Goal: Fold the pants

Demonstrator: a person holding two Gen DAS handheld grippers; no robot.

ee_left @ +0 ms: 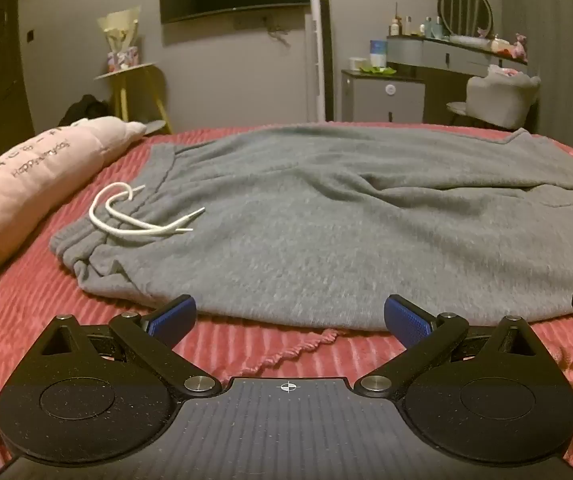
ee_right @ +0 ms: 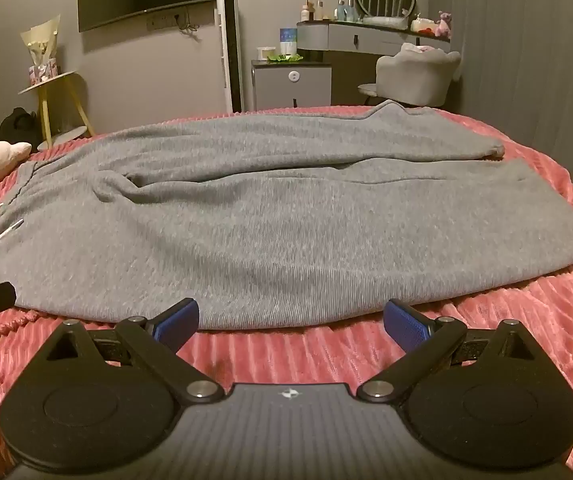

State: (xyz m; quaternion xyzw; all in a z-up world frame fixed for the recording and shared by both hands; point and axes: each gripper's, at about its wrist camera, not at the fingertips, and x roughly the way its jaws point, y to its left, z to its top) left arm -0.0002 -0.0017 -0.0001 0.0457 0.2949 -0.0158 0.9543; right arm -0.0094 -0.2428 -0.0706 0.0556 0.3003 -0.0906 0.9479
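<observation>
Here, the gray pants (ee_left: 326,216) lie flat on the pink bed (ee_left: 246,344), waistband at nine o'clock, while the left gripper (ee_left: 289,320) and right gripper (ee_right: 291,322) hover wide open, holding nothing.

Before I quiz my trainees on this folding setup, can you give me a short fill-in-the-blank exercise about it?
1. The gray pants lie spread on a ____ bedspread.
2. The drawstring at the waistband is ____.
3. The jaws of the left gripper and the right gripper stand ____.

Missing words: pink; white; open
</observation>
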